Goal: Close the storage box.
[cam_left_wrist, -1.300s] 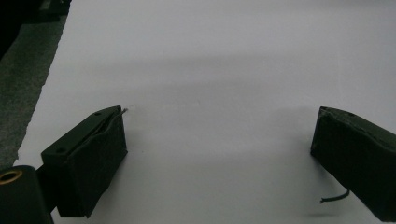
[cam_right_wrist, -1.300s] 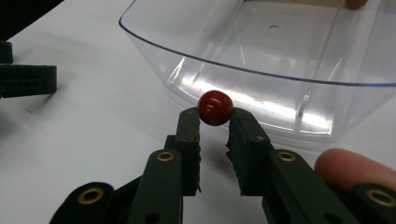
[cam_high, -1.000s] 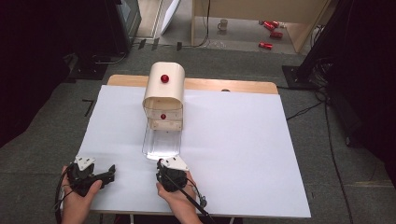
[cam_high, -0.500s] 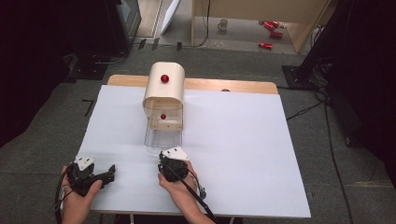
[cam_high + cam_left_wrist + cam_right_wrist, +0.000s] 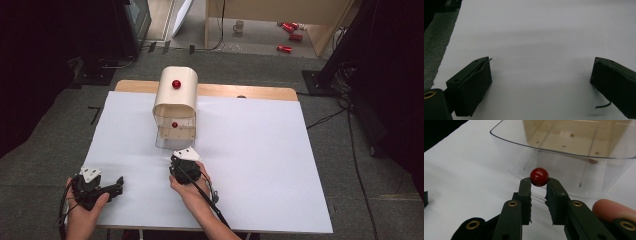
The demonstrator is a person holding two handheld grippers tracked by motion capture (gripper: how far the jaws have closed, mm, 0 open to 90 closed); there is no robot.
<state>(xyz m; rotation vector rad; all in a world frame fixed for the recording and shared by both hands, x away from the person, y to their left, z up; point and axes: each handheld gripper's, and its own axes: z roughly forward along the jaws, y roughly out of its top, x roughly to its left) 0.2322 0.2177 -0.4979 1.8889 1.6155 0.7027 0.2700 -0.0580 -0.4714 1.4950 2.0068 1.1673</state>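
Red knob pinched by the right gripper at the front of the clear drawer.

Its jaws were clamped on the small red ball that fronts the clear plastic drawer, which stood pulled out from the cream cabinet near the far edge of the white-covered table. Toward the near left corner the left gripper rested on the white sheet, well apart from the drawer, its jaws spread wide with nothing between them.

drawer: right end cut by edge | stem behind knob: hidden
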